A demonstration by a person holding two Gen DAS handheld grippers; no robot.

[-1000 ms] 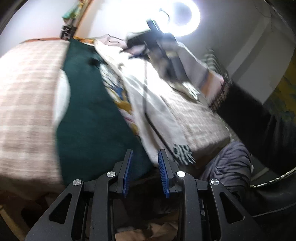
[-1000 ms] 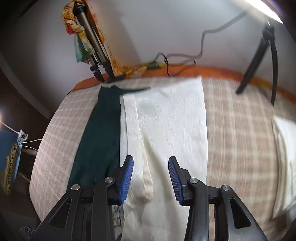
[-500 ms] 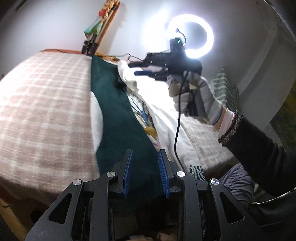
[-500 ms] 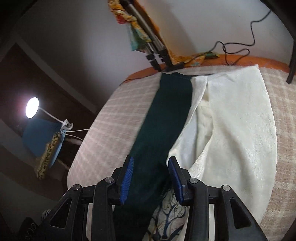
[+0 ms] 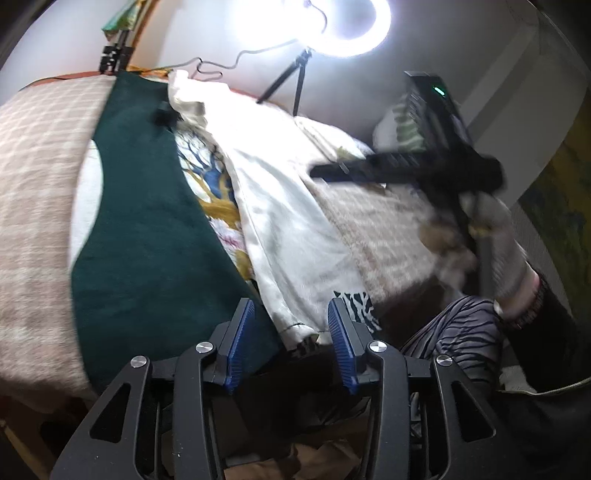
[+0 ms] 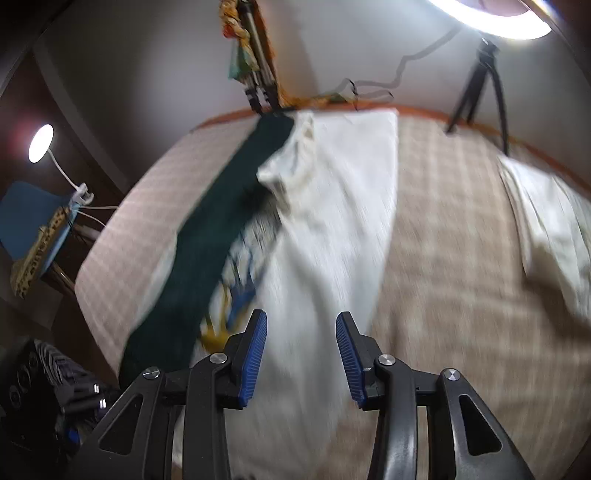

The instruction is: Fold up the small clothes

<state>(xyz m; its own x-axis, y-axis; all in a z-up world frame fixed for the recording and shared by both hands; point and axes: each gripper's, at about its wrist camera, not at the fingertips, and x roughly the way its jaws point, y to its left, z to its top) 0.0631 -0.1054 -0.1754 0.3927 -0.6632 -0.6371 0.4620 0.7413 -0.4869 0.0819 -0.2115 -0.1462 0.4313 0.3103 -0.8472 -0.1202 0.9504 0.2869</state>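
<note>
A cream cloth (image 5: 291, 225) lies along the checked bed (image 5: 33, 177), beside a dark green cloth (image 5: 147, 236) and a printed cloth (image 5: 218, 206) between them. My left gripper (image 5: 290, 341) is open and empty at the bed's near edge, over the cream cloth's hanging end. My right gripper (image 6: 301, 356) is open and empty above the cream cloth (image 6: 332, 236), with the green cloth (image 6: 221, 221) to its left. The right gripper also shows in the left wrist view (image 5: 406, 170), blurred, held above the bed.
A ring light (image 5: 314, 22) on a tripod (image 6: 480, 81) stands at the bed's far edge. A folded cream cloth (image 6: 546, 221) lies at the right. A second tripod (image 6: 258, 74) with a scarf leans on the wall. A lamp (image 6: 40, 144) stands at left.
My left gripper has opened wider and swung right toward the cream cloth's end. My right gripper moved right and down, from over the green cloth to over the cream one.
</note>
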